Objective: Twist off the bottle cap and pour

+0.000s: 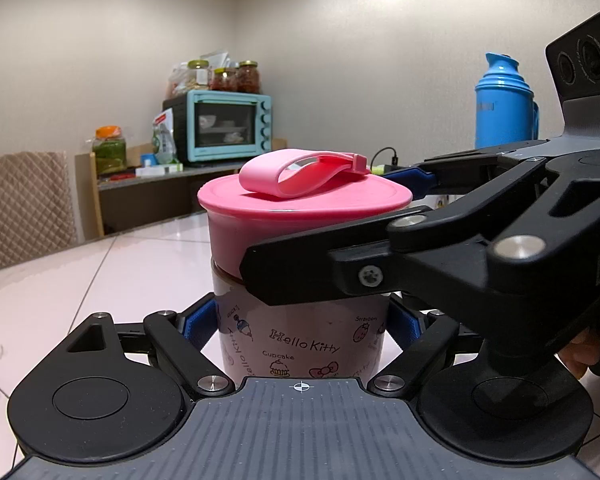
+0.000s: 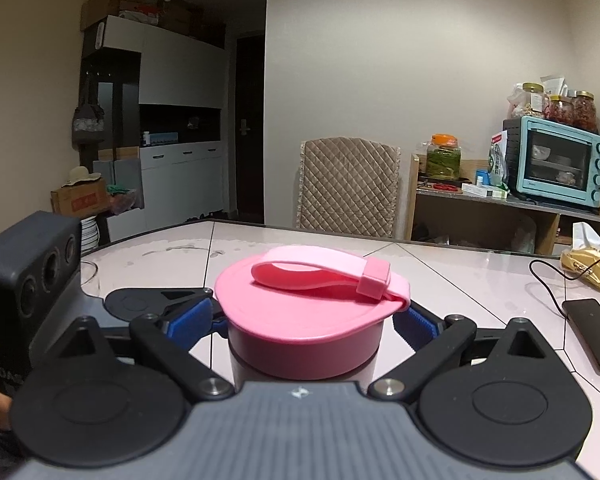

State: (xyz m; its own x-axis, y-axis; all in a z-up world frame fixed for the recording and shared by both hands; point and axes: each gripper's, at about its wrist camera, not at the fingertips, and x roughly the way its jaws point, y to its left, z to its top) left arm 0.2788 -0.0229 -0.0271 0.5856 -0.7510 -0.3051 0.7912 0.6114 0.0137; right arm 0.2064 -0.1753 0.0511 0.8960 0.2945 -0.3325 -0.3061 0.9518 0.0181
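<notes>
A bottle (image 1: 300, 344) with a pale printed body stands upright on the white table (image 1: 60, 280). My left gripper (image 1: 302, 322) is shut on that body, a blue pad (image 1: 198, 322) pressed against each side. A wide pink cap (image 1: 300, 204) with a flat strap loop (image 1: 300, 172) tops it. My right gripper (image 1: 324, 224) reaches in from the right at cap height. In the right wrist view the cap (image 2: 300, 320) sits between the right gripper's (image 2: 304, 322) blue pads (image 2: 192, 320), which stand close beside it; a thin gap shows on the right side.
A blue thermos (image 1: 502, 104) stands at the back right. A phone (image 2: 592, 332) with a cable and a tissue packet (image 2: 588, 264) lie on the table's right part. Beyond the table are a quilted chair (image 2: 348, 188) and a shelf with a teal oven (image 2: 556, 160).
</notes>
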